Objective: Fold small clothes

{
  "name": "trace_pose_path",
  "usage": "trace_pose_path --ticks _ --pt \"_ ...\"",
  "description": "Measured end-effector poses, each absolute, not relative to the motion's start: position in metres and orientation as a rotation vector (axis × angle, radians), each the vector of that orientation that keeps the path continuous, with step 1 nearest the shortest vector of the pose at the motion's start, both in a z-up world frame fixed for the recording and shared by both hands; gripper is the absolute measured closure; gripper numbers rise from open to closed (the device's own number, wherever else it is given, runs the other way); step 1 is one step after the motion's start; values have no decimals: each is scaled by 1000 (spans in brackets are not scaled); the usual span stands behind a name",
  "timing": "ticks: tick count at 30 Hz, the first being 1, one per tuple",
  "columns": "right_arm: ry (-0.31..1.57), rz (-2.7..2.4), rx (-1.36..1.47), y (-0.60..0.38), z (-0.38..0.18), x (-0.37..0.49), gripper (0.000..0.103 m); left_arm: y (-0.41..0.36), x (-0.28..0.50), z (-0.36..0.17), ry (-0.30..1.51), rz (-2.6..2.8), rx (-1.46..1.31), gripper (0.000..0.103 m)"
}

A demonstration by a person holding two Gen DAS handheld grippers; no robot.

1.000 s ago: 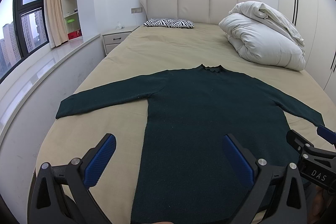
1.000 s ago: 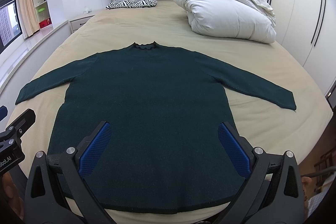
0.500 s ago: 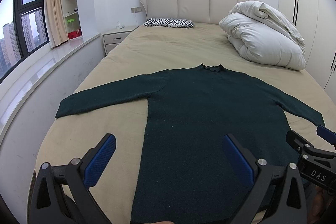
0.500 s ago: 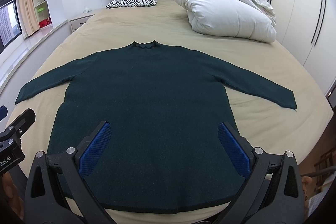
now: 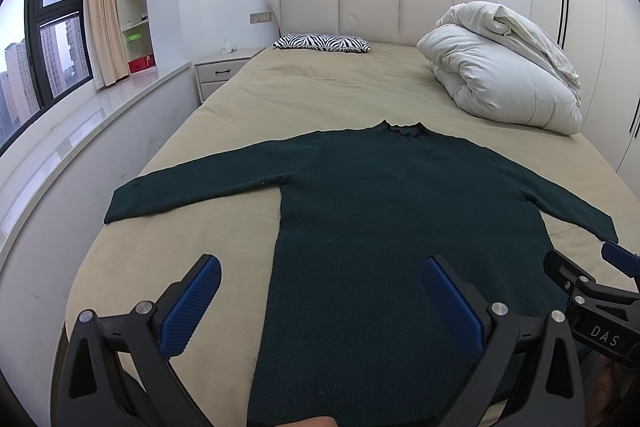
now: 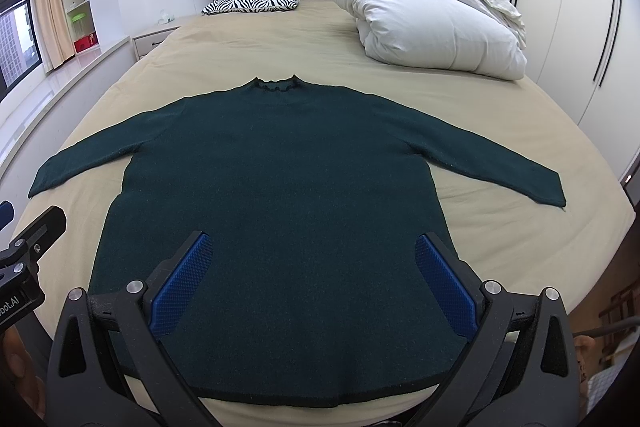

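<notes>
Lying flat near the bed's (image 6: 500, 131) foot edge: dark green sweater (image 6: 280, 187) | soft, limp knit, likely sags | pinch sleeve cuffs or hem corners | left tongs (image 5: 320, 301) wide, empty | right tongs (image 6: 312, 275) wide, empty

The beige bed (image 6: 500, 227) carried a dark green sweater (image 6: 280, 187) spread flat at frame centre, a white duvet (image 6: 432, 23) upper right, and a zebra-print pillow (image 6: 252, 3) near the top.
</notes>
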State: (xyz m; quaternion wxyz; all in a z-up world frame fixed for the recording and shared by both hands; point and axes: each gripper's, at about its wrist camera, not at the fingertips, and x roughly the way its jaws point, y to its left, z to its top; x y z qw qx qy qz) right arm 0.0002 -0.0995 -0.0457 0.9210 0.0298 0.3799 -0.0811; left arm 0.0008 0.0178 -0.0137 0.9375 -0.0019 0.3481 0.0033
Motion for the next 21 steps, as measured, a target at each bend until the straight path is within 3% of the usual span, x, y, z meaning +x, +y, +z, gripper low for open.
trace_pose_path --ticks 14,21 --pt "799 -183 104 -121 -61 8 0 20 12 -36 776 -15 -66 0" --pt "682 -251 387 -240 -71 2 0 18 23 -56 863 -101 -127 0"
